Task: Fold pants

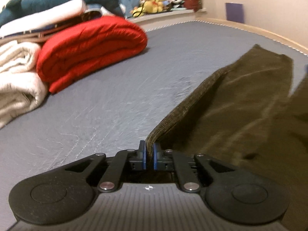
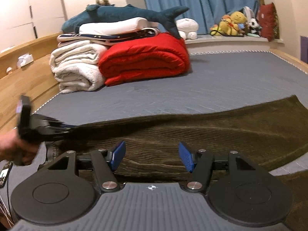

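Dark olive corduroy pants (image 1: 231, 104) lie on the grey mattress (image 1: 107, 100). My left gripper (image 1: 149, 150) is shut on an edge of the pants and holds that edge raised off the bed. In the right wrist view the pants (image 2: 202, 127) stretch across the bed from left to right. My right gripper (image 2: 152, 154) is open and empty, its blue pads (image 2: 185, 156) just above the cloth. The left gripper shows there as a blurred black shape (image 2: 44, 125) at the left end of the pants.
A red folded quilt (image 2: 146, 59) and white blankets (image 2: 77, 67) are stacked at the bed's far left, with a blue plush shark (image 2: 119, 13) on top. Wooden bed frame (image 2: 28, 73) runs along the left. Plush toys (image 2: 234, 22) sit on the windowsill.
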Tool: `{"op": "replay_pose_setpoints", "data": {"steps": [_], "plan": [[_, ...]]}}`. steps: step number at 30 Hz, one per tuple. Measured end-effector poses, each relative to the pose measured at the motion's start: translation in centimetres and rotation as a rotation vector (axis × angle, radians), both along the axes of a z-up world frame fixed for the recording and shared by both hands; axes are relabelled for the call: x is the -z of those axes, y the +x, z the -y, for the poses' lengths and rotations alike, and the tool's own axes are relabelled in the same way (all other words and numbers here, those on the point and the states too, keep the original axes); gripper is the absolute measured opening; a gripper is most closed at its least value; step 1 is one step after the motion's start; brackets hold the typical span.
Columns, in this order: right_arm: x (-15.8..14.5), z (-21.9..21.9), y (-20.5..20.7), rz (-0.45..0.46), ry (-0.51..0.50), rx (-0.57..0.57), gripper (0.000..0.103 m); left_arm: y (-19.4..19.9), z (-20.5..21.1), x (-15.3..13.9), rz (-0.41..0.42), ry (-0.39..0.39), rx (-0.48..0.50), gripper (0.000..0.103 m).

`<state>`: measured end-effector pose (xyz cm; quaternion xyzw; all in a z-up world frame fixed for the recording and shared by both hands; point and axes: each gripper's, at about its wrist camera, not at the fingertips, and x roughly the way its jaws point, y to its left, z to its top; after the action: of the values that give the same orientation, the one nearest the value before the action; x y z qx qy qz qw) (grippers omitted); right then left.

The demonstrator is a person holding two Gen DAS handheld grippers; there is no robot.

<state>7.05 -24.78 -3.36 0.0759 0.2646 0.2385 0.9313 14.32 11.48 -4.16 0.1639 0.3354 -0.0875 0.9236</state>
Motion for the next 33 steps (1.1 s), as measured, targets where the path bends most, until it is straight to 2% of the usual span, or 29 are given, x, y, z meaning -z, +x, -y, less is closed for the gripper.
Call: {"op": "replay_pose_setpoints", "data": {"steps": [7,11,13,15,21,23,26,33], "plan": [[0.9,2.5,1.2,-0.027,0.018,0.088,0.064,-11.8,4.7,-2.4,-0.014,0.076,0.125,0.006],[1.3,5.1,2.9,-0.080,0.072,0.173,0.064,-16.6,6.8,-0.7,-0.064,0.116,0.146,0.006],[1.8,6.7,3.8,-0.121,0.110,0.223,0.064,-18.0,8.1,1.3,-0.109,0.170,0.175,0.006],[2.6,8.1,4.6,-0.160,0.133,0.270,0.064,-18.5,9.0,3.3,-0.130,0.242,0.220,0.006],[4.4,11.8,6.2,-0.253,0.214,0.397,0.064,-17.5,8.5,5.4,-0.184,0.284,0.235,0.013],[4.6,12.6,6.3,-0.254,0.223,0.421,0.064,-17.4,8.4,5.6,-0.172,0.304,0.229,0.027],[4.7,13.4,6.5,-0.245,0.220,0.446,0.064,-17.2,8.5,5.5,-0.161,0.290,0.252,0.042],[5.1,15.7,7.0,-0.255,0.234,0.501,0.064,-17.2,9.8,6.2,-0.153,0.341,0.316,0.042]]}}
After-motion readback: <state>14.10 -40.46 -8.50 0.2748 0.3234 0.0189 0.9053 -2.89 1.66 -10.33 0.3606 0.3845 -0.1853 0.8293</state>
